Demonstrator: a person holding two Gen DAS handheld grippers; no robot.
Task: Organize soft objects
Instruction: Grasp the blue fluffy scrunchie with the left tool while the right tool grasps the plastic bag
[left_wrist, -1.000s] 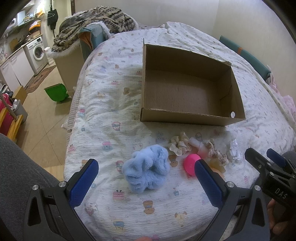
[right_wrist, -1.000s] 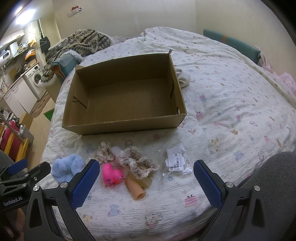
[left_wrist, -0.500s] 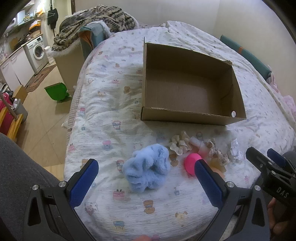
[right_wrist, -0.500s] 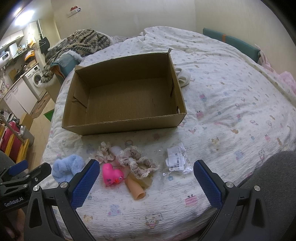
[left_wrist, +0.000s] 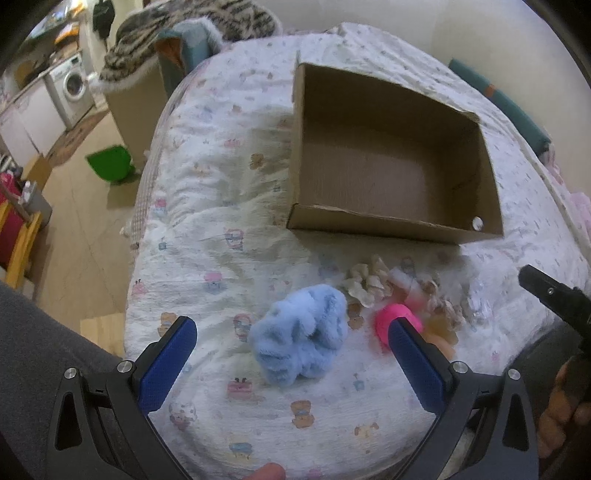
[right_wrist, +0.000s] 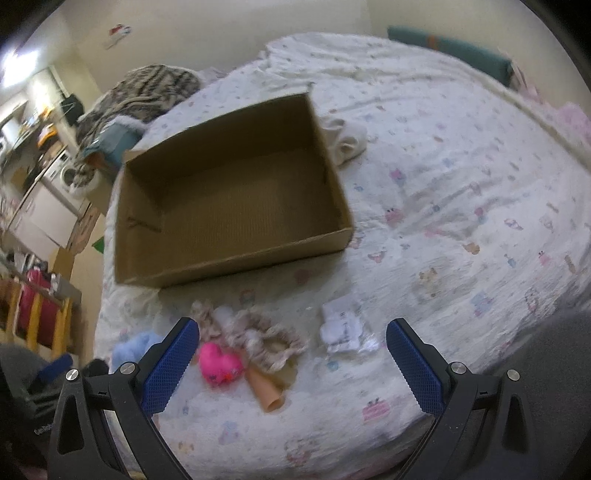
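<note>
- Blue ribbed pads frame both views: the left gripper (left_wrist: 293, 354) and the right gripper (right_wrist: 293, 352) each hover with jaws spread wide and nothing between them, low over the near edge of the bed (left_wrist: 207, 236), which reads as an approach before a first pick.
- Nearest the left gripper lies a fluffy blue scrunchie (left_wrist: 301, 341), centred between its pads, so it looks like the likeliest first grab; being plush, it should squash easily under a pinch.
- Just beside it on the right sits a pink heart toy (right_wrist: 218, 363), touching a tan tube-shaped piece (right_wrist: 266, 389) and a lace scrunchie (right_wrist: 267, 341); a cream ruffled scrunchie (left_wrist: 365, 282) lies just behind them. The cluster is tight, so a careless pinch could drag a neighbour along.
- A crinkled clear packet (right_wrist: 343, 328) rests a little apart, in front of the right gripper.
- Beyond the row stands the open cardboard box (right_wrist: 229, 264), with nothing in it, its low near wall facing the items — presumably the place they belong, so nothing has been sorted yet.
- Behind the box's far right corner a white cloth bundle (right_wrist: 345, 138) lies on the sheet.
</note>
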